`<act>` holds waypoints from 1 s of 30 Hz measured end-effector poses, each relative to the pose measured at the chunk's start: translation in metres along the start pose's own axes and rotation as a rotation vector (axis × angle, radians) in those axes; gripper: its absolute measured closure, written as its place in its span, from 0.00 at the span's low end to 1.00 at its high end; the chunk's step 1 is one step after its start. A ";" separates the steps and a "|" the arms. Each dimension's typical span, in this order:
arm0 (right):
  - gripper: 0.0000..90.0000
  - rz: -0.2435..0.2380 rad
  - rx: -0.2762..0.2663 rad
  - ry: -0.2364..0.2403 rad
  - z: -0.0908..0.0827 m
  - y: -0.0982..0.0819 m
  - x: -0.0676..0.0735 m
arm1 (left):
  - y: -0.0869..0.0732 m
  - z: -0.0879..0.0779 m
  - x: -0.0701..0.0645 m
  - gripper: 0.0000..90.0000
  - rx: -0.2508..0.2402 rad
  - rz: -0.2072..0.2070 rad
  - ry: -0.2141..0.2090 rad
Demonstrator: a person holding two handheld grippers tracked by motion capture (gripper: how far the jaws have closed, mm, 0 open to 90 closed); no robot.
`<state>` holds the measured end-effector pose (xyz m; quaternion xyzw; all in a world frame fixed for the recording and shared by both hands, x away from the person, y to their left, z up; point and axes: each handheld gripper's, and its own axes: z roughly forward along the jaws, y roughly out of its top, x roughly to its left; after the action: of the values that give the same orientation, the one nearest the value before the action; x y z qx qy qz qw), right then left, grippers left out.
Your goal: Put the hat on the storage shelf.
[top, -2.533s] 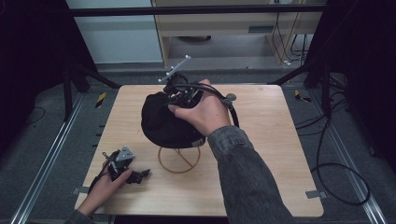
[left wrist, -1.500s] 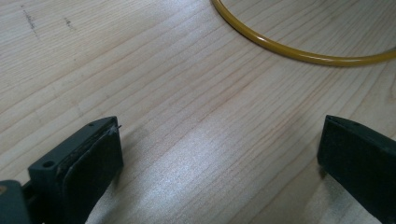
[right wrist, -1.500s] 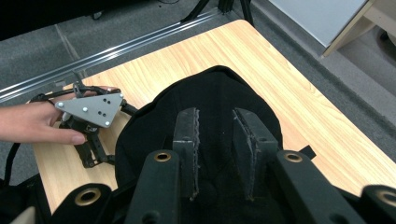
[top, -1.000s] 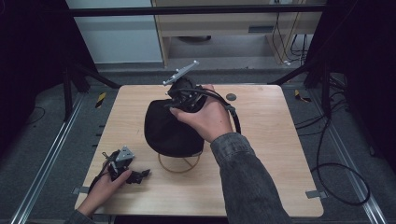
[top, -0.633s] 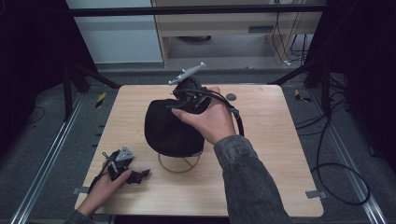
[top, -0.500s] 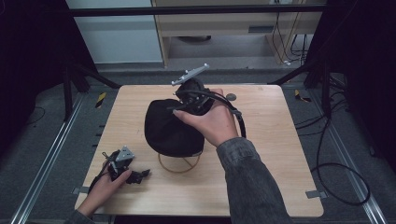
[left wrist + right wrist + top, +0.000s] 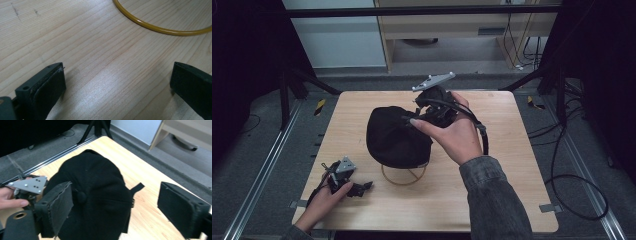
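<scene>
The black cap [image 7: 396, 136] sits near the middle of the wooden table [image 7: 512, 175], draped over a yellow ring stand [image 7: 403, 176] whose hoop shows at its near edge. The right gripper [image 7: 432, 107] hovers above the cap's far side, jaws spread wide and holding nothing; in the right gripper view the crown button [image 7: 80, 197] and back strap [image 7: 136, 187] lie between them. The left gripper [image 7: 348, 184] rests on the table near the front-left corner, also spread and empty. The likely risk: closing on loose fabric could drag the cap sideways and tip or slide the light stand, since nothing steadies it.
</scene>
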<state>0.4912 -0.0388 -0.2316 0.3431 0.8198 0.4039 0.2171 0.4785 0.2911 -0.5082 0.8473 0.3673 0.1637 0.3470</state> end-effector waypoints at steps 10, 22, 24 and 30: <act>0.07 0.019 -0.023 -0.026 -0.013 -0.017 -0.013 | 0.000 0.000 0.000 0.00 0.000 -0.002 -0.001; 0.06 0.040 -0.047 -0.096 -0.035 -0.038 -0.030 | 0.000 0.000 0.000 0.00 0.001 0.000 -0.002; 0.06 0.046 -0.047 -0.100 -0.037 -0.042 -0.032 | 0.000 0.000 0.000 0.00 0.001 0.000 -0.002; 0.06 0.062 -0.046 -0.124 -0.046 -0.053 -0.040 | 0.000 0.000 0.000 0.00 0.002 0.000 -0.002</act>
<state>0.4684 -0.1146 -0.2447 0.3877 0.7842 0.4070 0.2627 0.4784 0.2911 -0.5082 0.8477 0.3671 0.1627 0.3466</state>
